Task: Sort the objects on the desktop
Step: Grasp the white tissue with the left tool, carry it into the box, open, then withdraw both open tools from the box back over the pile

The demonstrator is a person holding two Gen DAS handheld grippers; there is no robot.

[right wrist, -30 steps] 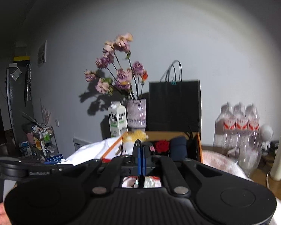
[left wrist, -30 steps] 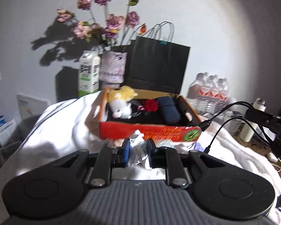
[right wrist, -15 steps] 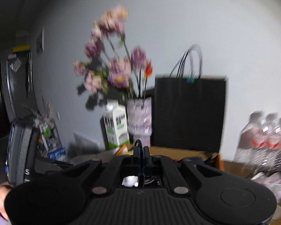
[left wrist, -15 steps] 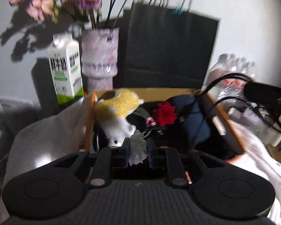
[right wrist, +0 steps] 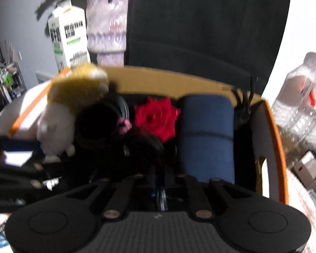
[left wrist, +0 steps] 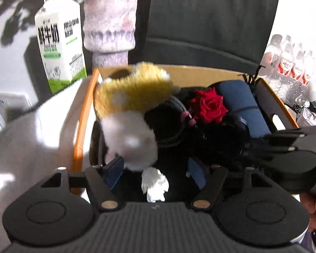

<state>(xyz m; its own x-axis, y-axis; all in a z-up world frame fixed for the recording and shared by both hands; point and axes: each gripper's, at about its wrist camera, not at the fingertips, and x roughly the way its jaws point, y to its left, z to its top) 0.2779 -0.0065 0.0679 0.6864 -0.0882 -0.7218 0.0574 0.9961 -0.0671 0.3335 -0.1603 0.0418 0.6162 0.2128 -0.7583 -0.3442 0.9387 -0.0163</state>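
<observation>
White tissue: the tissue [left wrist: 154, 186] is a crumpled wad, soft and light. It sits low between the left gripper's fingers, inside the near edge of the box.
Left gripper: the left gripper [left wrist: 155, 169] is spread wide over the box. Its jaws have just been opening, and the blue pads stand clear of the tissue on both sides.
Right gripper: the right gripper [right wrist: 161, 189] has its fingers nearly together, and its jaws have just been opening a little. A thin shiny sliver shows in the slit. The blur hides what it is and whether it is pinched.
Box: the box [left wrist: 200, 73] is plain cardboard inside with an orange rim, and it stands on a white cloth [left wrist: 31, 137].
Done: already in the box are a fluffy yellow-and-white plush [left wrist: 132, 109], a red rose [left wrist: 209, 105] with layered petals, a blue fabric roll [left wrist: 242, 101], and dark cords and shapes too shadowed to name.
Left: judging by this, the tissue's drop is nearly finished. The right gripper's item probably comes next. Any other loose items on the desk are out of view.
Behind: a glossy milk carton [left wrist: 59, 42], a ribbed pale vase [left wrist: 109, 21], and a matte black bag [left wrist: 210, 14].
</observation>
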